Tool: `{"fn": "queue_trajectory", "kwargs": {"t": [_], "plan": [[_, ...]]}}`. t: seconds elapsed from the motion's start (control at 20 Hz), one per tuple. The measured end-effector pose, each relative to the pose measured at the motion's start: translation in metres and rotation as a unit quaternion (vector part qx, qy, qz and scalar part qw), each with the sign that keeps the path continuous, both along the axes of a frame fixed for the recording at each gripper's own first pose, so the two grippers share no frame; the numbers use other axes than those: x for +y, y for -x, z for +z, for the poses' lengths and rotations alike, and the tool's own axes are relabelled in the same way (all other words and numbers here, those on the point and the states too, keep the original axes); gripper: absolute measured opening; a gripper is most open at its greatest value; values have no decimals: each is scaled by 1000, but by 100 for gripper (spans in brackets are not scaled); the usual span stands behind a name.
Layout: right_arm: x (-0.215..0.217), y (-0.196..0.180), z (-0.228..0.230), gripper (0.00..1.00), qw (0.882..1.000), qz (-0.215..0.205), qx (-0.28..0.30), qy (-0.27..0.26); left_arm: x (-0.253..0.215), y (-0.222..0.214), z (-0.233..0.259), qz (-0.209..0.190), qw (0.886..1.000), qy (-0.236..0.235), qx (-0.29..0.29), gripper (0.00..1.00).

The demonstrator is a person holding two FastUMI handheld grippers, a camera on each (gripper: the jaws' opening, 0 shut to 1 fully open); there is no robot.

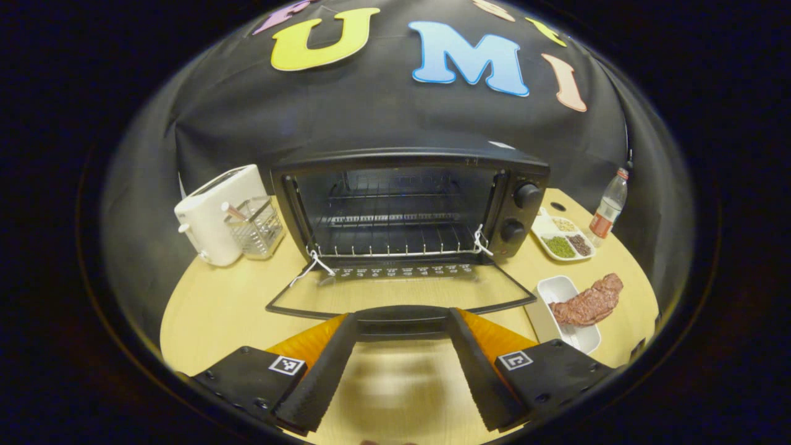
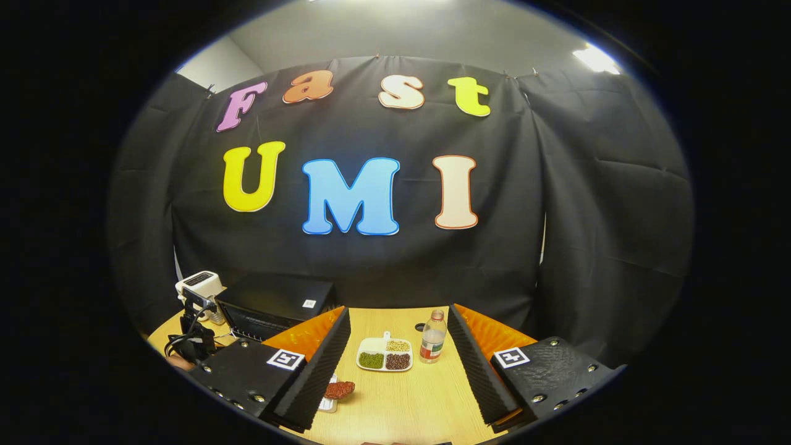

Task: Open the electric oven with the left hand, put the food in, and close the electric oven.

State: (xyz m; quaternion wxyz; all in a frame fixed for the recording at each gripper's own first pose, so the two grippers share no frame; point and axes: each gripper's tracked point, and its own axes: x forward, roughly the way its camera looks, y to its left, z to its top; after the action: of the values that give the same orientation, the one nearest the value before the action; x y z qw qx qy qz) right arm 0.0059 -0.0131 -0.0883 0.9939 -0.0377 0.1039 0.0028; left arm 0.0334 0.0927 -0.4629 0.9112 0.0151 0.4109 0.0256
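We are holding the left gripper [image 1: 401, 324] low over the wooden surface [image 1: 216, 309], its jaws standing wide apart and flanking the dark handle [image 1: 401, 316] of the electric oven's [image 1: 411, 207] door [image 1: 401, 293], which is lying folded down flat just ahead of the fingertips; whether the fingers are touching the handle we cannot tell. Beyond the open door the oven's wire rack [image 1: 395, 238] is showing bare inside the cavity. The food, a brown piece of meat [image 1: 587, 303], is resting across a white tray [image 1: 559, 290] just to the right of the left jaws. Farther right and ahead are sitting a divided dish of grains [image 1: 563, 238] and a plastic bottle [image 1: 609, 207]; to the left of the oven are standing a white toaster [image 1: 213, 213] and a clear holder [image 1: 256, 227]. We are keeping the right gripper [image 2: 398, 330] raised above the surface, its jaws also spread open and gripping nothing, with the same dish and bottle lying between and ahead of them and the meat near the left finger.
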Motion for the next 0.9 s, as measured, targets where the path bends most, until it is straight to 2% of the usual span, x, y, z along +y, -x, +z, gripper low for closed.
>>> {"fn": "queue_trajectory", "kwargs": {"t": [0.15, 0.3, 0.4, 0.5, 0.7, 0.8, 0.85, 0.9], "plan": [[-2, -3, -5, 96, 1000, 10, 8, -3, 12, -1, 16, 18, 1000, 0, -15, 98], [-2, -14, -20, 96, 999, 21, 31, -31, 15, -9, 50, 31, 998, 2, -52, 98], [3, -22, -41, 96, 996, 35, 61, -52, 14, -17, 81, 35, 996, 2, -83, 100], [11, -29, -78, 96, 988, 54, 120, -76, 8, -22, 119, 35, 992, 3, -119, 98], [23, -39, -151, 96, 958, 82, 235, -140, -9, -27, 197, 26, 980, -14, -197, 97], [34, -39, -185, 98, 932, 94, 289, -195, -20, -31, 233, 25, 972, -13, -232, 94], [43, -37, -199, 98, 914, 103, 316, -232, -25, -33, 250, 25, 969, -12, -245, 97], [48, -39, -211, 96, 901, 102, 336, -255, -30, -35, 265, 24, 966, -11, -257, 97]]}}
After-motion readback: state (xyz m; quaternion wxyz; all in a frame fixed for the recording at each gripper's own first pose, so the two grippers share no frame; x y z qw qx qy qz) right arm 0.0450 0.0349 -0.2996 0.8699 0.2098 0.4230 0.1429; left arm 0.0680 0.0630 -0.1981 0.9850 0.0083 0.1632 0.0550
